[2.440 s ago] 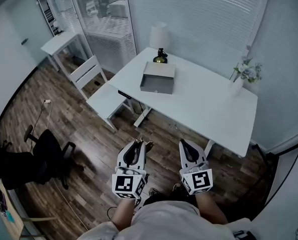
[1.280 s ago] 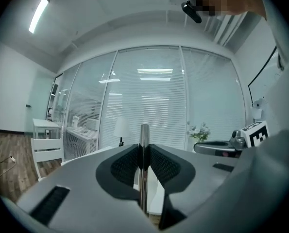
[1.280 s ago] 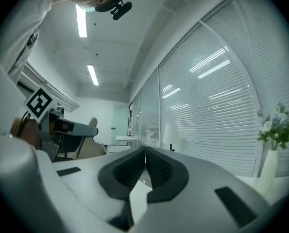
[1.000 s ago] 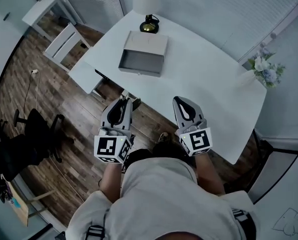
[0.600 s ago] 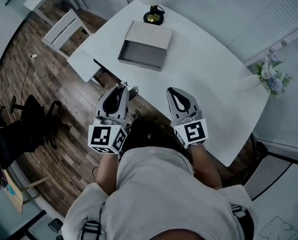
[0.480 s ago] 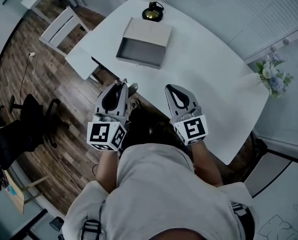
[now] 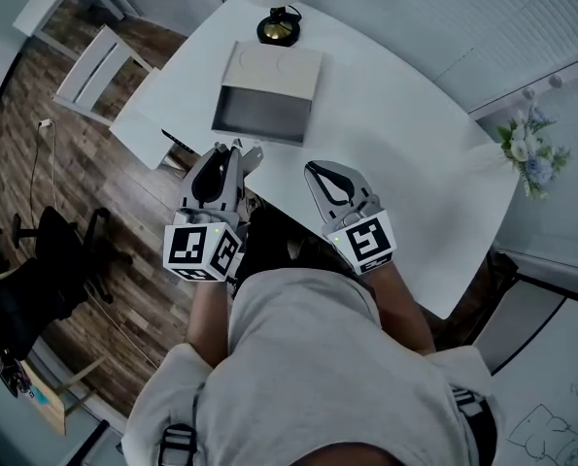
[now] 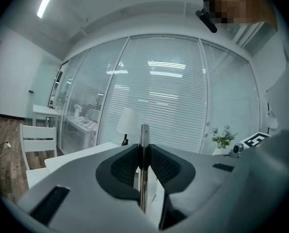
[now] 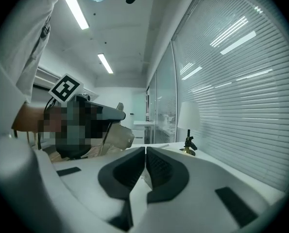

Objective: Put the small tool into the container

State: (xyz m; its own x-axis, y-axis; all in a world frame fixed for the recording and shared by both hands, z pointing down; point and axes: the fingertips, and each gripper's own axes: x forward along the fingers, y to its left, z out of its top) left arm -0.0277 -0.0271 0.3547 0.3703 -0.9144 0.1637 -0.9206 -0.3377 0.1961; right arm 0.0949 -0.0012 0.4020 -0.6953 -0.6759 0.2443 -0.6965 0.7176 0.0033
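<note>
The grey open container lies on the white table, near its far left part. My left gripper hovers over the table's near edge, just short of the container, and is shut on a thin metal tool. In the left gripper view the tool stands upright between the pressed pads of the left gripper. My right gripper is beside it to the right, over the table's front edge, shut and empty. The right gripper view shows the right gripper with its jaws closed together.
A lamp stands behind the container. A vase of flowers sits at the table's far right corner. A white chair is left of the table, and a black office chair stands on the wooden floor.
The person has stepped up to the table. Both grippers have moved forward from over the floor to the table's front edge, closer to the container, with the tool still in the left one.
</note>
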